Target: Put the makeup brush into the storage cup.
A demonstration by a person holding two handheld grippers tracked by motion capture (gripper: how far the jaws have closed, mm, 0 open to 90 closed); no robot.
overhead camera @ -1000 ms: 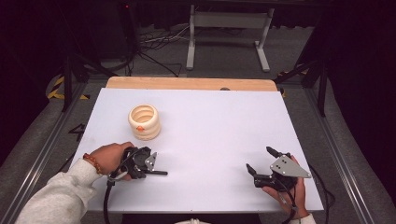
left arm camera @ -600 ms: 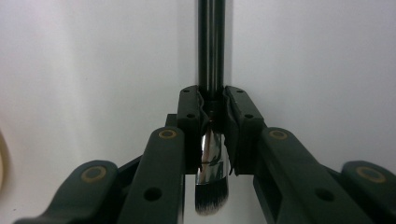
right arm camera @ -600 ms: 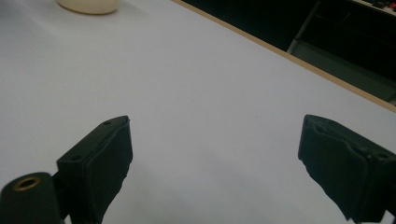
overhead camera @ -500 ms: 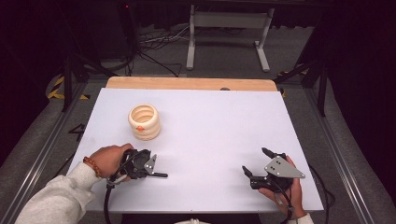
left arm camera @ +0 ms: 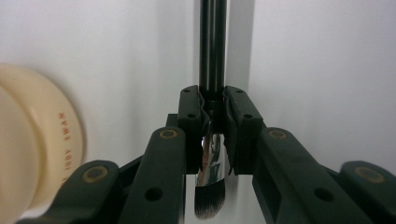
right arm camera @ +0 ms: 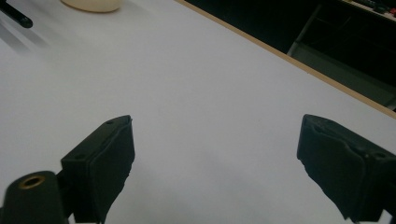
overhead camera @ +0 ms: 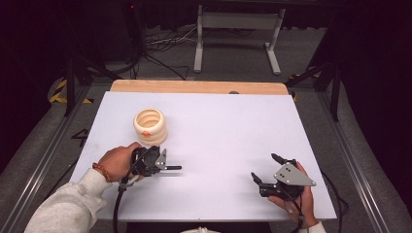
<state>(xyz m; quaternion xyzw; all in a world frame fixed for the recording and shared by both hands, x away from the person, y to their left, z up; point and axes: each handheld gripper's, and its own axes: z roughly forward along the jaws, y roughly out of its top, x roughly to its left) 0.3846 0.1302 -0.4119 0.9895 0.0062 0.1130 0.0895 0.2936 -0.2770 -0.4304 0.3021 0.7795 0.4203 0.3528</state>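
Observation:
A make-up brush (left arm camera: 213, 46) with a black handle, a silver ferrule and dark bristles lies level just above the white table (overhead camera: 228, 121). My left gripper (overhead camera: 164, 164) is shut on it where handle meets ferrule, and the handle (overhead camera: 174, 168) sticks out to the right. In the left gripper view the jaws of the left gripper (left arm camera: 212, 100) press on both sides of the brush. A cream ribbed holder (overhead camera: 150, 126) stands just behind that hand. My right gripper (overhead camera: 264, 166) rests at the front right, open, with nothing between its fingers (right arm camera: 105, 158).
A wooden strip (overhead camera: 194, 86) runs along the table's far edge, with a metal stand (overhead camera: 238, 22) and cables on the floor beyond. The cream holder (right arm camera: 91, 4) and the brush's handle tip (right arm camera: 16, 17) lie far off in the right gripper view.

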